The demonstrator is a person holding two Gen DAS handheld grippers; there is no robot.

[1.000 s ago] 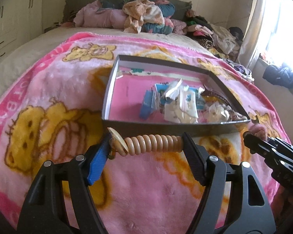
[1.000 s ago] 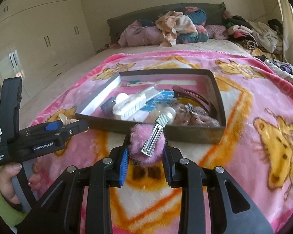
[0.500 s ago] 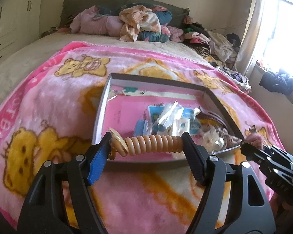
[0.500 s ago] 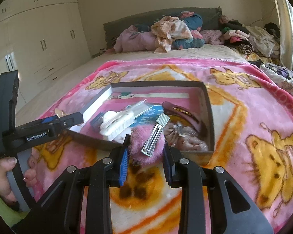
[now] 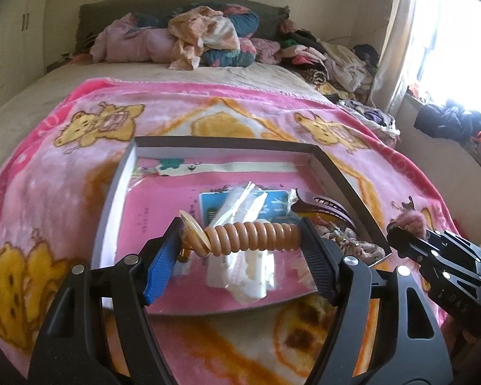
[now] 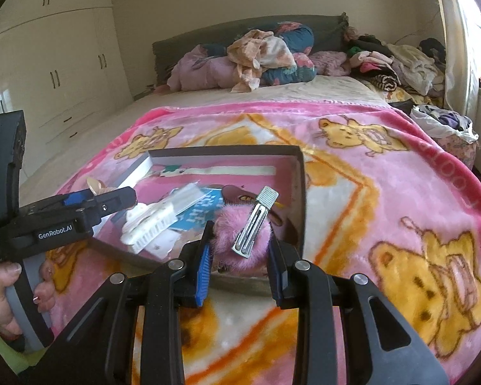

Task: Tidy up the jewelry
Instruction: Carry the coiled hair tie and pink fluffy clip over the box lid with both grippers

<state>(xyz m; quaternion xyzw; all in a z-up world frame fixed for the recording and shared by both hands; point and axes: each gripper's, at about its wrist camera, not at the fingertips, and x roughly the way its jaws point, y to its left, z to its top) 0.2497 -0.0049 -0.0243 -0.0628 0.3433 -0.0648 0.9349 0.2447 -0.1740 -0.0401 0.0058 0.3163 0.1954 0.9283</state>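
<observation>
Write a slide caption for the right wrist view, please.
Right gripper holds a pink fluffy hair clip above the box on the pink blanket.

Two handheld grippers are showing: the left gripper (image 5: 240,240) is carrying one tan spiral hair tie (image 5: 251,236), the right gripper (image 6: 239,250) one pink fluffy hair clip (image 6: 242,240). One dark open box (image 5: 112,192) is sitting on one pink bear-print blanket (image 5: 64,176), holding one maroon claw clip (image 5: 324,203), one blue card (image 6: 197,211), one white plastic comb-like piece (image 6: 154,221) and a tangle too jumbled to count. One hand (image 6: 3,292) is gripping a handle. One clothes heap (image 6: 266,57) is crowding the headboard.
</observation>
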